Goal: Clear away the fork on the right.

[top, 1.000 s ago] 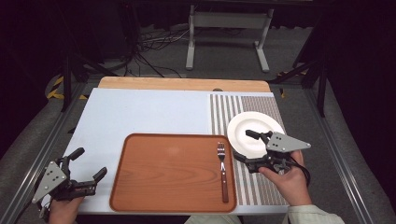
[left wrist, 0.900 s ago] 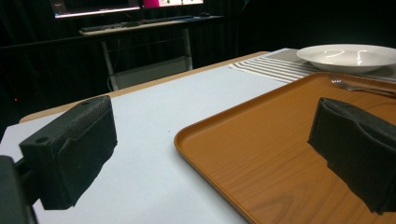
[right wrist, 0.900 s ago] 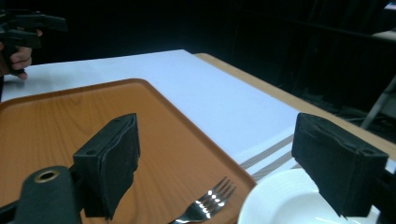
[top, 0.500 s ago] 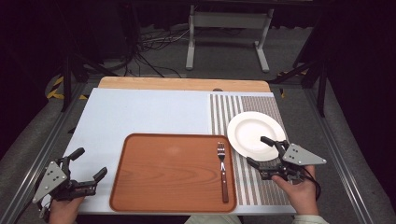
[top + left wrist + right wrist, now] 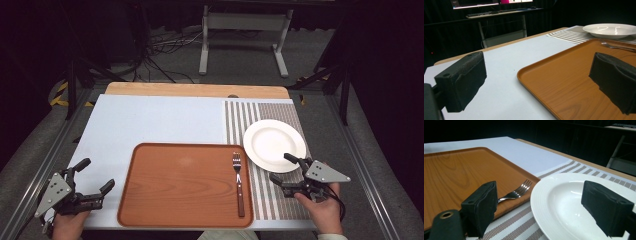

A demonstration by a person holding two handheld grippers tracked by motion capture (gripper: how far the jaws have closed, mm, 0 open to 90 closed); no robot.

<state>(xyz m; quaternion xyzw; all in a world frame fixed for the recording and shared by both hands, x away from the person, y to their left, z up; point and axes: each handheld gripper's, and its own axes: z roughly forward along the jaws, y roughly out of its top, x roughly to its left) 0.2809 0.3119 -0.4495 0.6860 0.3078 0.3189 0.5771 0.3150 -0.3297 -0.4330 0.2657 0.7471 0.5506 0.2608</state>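
At the lower left of the high view, the left gripper (image 5: 95, 176) rested on the pale surface (image 5: 150, 120) with open, empty jaws beside the wooden tray (image 5: 185, 185). A fork (image 5: 238, 182) lay along the tray's right side. At the lower right, the right gripper (image 5: 282, 167) held its jaws wide and empty at the near rim of the white plate (image 5: 272, 142).

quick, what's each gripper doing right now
left gripper: open, holding nothing, beside the tray.
right gripper: open, holding nothing, at the plate rim.
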